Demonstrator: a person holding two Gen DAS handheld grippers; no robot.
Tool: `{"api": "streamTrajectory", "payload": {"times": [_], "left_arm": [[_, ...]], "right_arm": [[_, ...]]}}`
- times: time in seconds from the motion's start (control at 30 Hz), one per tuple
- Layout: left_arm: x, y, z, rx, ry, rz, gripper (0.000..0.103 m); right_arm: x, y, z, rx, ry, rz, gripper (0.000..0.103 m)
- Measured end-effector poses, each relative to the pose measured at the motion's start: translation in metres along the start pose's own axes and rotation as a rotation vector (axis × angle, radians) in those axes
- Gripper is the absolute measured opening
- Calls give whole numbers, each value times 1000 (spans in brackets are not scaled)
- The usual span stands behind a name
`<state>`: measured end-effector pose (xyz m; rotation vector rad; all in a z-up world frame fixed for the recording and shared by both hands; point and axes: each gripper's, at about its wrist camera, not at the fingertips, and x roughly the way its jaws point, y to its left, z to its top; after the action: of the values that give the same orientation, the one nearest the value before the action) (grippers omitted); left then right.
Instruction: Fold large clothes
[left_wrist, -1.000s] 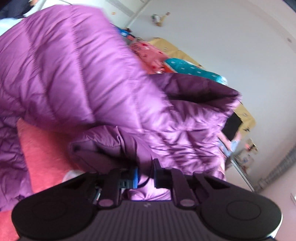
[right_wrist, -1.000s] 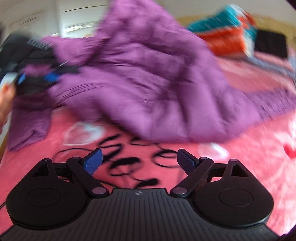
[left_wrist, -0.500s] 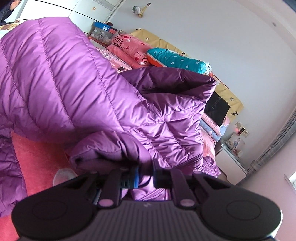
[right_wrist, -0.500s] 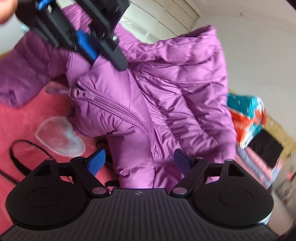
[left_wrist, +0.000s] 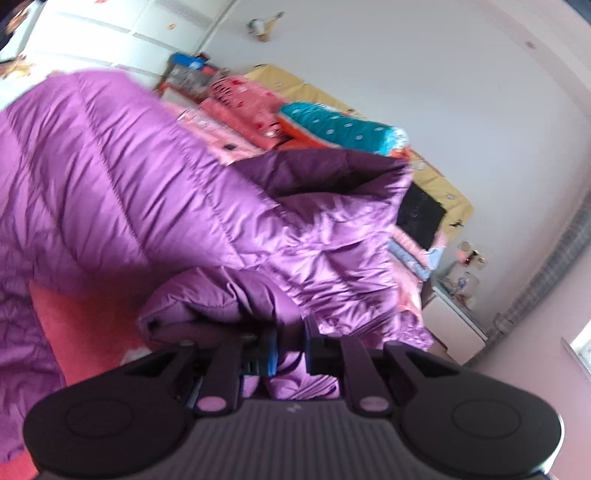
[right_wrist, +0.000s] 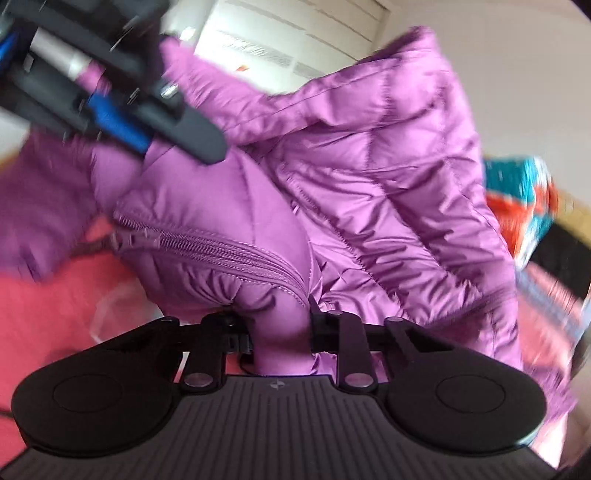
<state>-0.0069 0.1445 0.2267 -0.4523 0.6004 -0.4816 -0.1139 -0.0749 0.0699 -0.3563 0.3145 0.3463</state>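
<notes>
The right gripper (right_wrist: 281, 332) is closing on a fold of the purple padded jacket (right_wrist: 369, 177) (beside its zipper). The left gripper (left_wrist: 288, 347) is clamped on another fold. The jacket hangs over the pink bedcover (left_wrist: 85, 321); far behind lie pillows (left_wrist: 332, 129).

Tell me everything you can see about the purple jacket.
The jacket is a purple quilted puffer of shiny, padded fabric, darker inside, with a zipper along one edge. It is bunched and lifted above the pink bedspread, not yet folded. The left gripper is shut on a thick fold of it. The right gripper is closing on another bunch just below the zipper, with fabric between its fingers.
</notes>
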Motion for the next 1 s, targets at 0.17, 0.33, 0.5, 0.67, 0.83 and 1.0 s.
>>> {"api": "streamTrajectory", "payload": {"times": [0.17,0.33,0.5,0.67,0.83,1.0], "left_arm": [[-35,-39,21,81,-53,-80,10],[-82,-89,42,181,-137,-174,10],[-126,-136,53,256,-184,-276,10],[-159,-174,59,294,-198,-383,10],[-179,-206,69,315,-199,-505,11],[-159,-216,72,323,-102,-563,13]], "right_arm": [[-55,-18,25,174,-78,53,24],[-125,-28,52,298,-188,112,24],[-189,-34,67,402,-274,167,23],[-250,-48,72,570,-350,244,24],[-304,-58,75,717,-427,300,24],[-318,-68,53,890,-421,316,23]]}}
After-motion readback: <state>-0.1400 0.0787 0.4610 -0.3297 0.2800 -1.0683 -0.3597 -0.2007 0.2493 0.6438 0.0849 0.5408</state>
